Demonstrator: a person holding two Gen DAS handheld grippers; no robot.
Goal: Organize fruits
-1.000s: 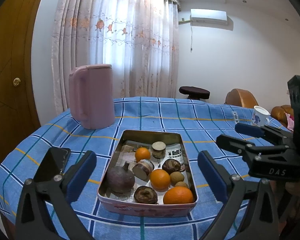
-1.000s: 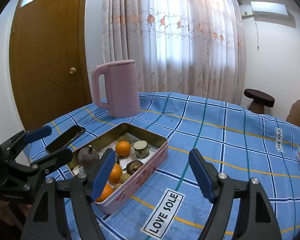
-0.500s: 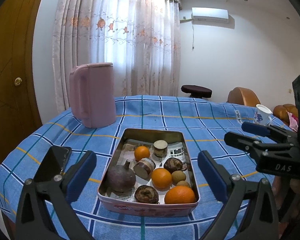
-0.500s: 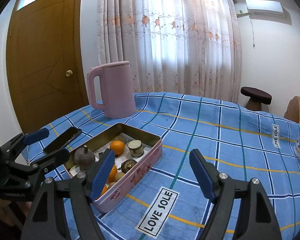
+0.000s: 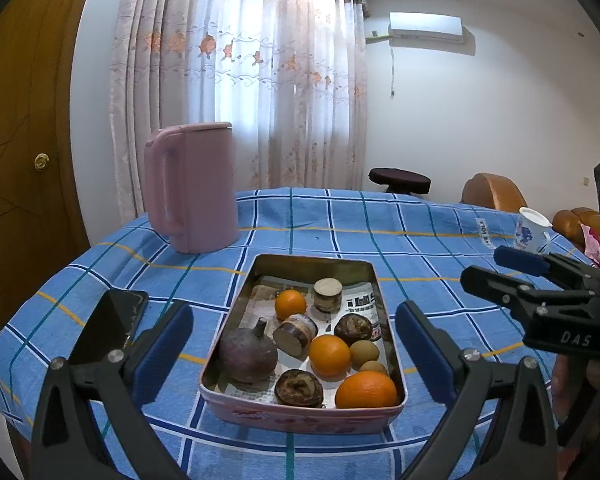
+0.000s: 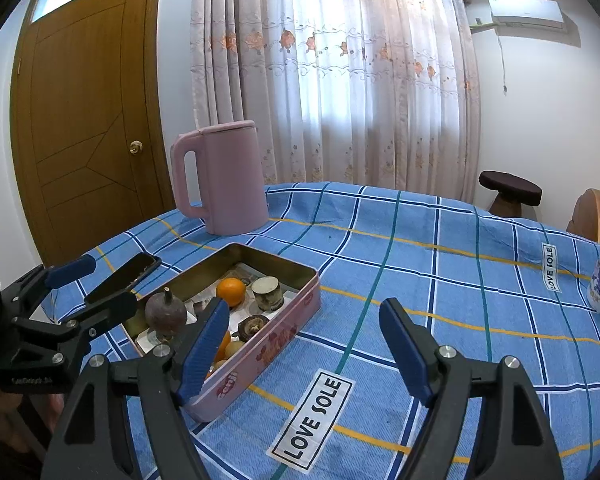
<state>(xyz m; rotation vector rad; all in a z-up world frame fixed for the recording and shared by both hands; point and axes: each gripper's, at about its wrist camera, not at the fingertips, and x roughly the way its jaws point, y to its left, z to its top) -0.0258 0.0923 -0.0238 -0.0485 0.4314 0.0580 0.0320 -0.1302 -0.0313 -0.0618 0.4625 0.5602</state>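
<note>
Fruits [image 5: 328, 354] inside a pink tin [image 5: 300, 416] on the bench [image 6: 420, 264], directly ahead of the left claw [image 5: 292, 352], its jaws wide apart, nothing held. Right claw [image 6: 304, 344] also spread wide, empty, tin at its left finger.

Both views have drawn back slightly from the tin [image 5: 300, 420] of fruit, rising a little.

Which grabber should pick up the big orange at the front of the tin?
Probably the left gripper. It is open and faces the tin head-on, the big orange lying between its fingers. The right gripper, also open, points beside the tin at bare tablecloth.
</note>
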